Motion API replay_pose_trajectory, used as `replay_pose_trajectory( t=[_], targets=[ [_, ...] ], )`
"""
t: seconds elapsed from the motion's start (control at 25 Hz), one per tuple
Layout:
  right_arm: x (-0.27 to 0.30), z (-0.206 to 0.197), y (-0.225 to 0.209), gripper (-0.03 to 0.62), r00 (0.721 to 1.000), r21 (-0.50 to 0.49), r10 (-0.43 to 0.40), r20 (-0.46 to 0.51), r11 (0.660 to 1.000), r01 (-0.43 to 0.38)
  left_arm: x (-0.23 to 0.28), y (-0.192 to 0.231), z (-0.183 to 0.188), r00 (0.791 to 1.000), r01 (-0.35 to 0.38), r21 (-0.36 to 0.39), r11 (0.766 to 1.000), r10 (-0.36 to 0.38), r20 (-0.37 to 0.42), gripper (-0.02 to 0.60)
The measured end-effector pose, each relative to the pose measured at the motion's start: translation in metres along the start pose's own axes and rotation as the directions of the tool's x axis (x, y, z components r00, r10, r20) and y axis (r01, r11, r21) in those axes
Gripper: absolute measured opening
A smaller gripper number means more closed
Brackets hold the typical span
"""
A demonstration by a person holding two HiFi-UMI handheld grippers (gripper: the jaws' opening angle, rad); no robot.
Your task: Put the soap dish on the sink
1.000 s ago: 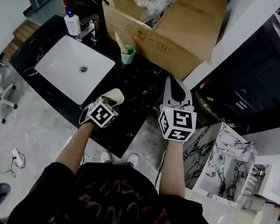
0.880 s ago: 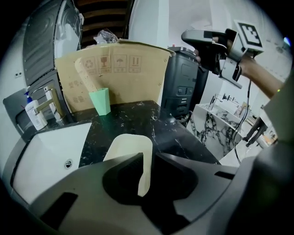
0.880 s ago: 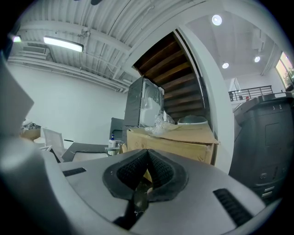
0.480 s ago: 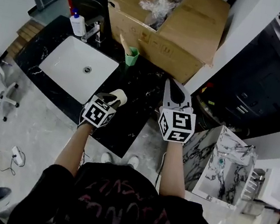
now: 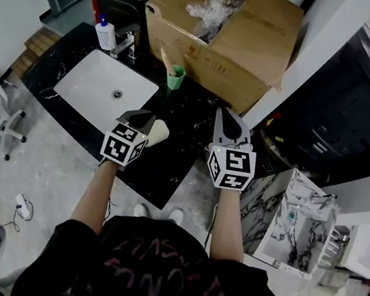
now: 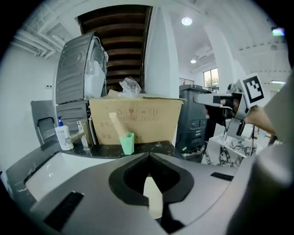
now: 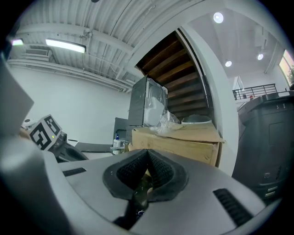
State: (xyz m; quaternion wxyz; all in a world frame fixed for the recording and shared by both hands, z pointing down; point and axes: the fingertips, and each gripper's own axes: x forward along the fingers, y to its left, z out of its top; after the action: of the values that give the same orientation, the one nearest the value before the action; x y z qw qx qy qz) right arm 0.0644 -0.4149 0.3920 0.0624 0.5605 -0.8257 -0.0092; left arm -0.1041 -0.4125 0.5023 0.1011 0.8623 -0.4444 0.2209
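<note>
The cream soap dish [image 5: 158, 133] hangs above the black marble counter [image 5: 193, 110], just right of the white sink basin [image 5: 103, 90]. My left gripper [image 5: 144, 115] is shut on it; in the left gripper view a cream sliver of the dish [image 6: 153, 198] shows between the closed jaws of that gripper [image 6: 149, 157]. My right gripper [image 5: 225, 115] is held over the counter's right end, shut with nothing in it. In the right gripper view its jaws meet at the tip of the right gripper [image 7: 147, 151] and only the dark counter shows behind.
A green cup [image 5: 175, 77] with a wooden stick stands behind the basin's right corner. A soap bottle [image 5: 106, 34] and faucet [image 5: 126, 43] are at the back left. A big open cardboard box [image 5: 227, 27] fills the counter's rear. A small marble stand [image 5: 294, 213] is to the right.
My left gripper has carried the soap dish up and slightly left, closer to the basin, and turned so the dish now sits at its right side. The right gripper barely moved.
</note>
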Motion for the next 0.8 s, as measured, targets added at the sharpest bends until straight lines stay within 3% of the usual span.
replay_pose_trajectory(
  t=[0.24,0.48,0.8],
  targets=[
    [0.001,-0.001,0.002,0.012,1.000,0.000,0.005,-0.002,1.000,-0.005,-0.025,0.012,0.047,0.989,-0.061,0.005,0.998,0.060,0.135,0.015],
    [0.002,-0.001,0.003,0.012,1.000,0.000,0.009,-0.002,1.000,-0.009,-0.053,0.022,0.089,0.953,-0.139,0.024,0.990,0.128,0.275,0.014],
    [0.004,-0.002,0.004,0.012,1.000,0.003,0.011,-0.008,1.000,-0.010,-0.069,0.028,0.101,0.930,-0.166,-0.007,0.986,0.159,0.331,0.015]
  ],
)
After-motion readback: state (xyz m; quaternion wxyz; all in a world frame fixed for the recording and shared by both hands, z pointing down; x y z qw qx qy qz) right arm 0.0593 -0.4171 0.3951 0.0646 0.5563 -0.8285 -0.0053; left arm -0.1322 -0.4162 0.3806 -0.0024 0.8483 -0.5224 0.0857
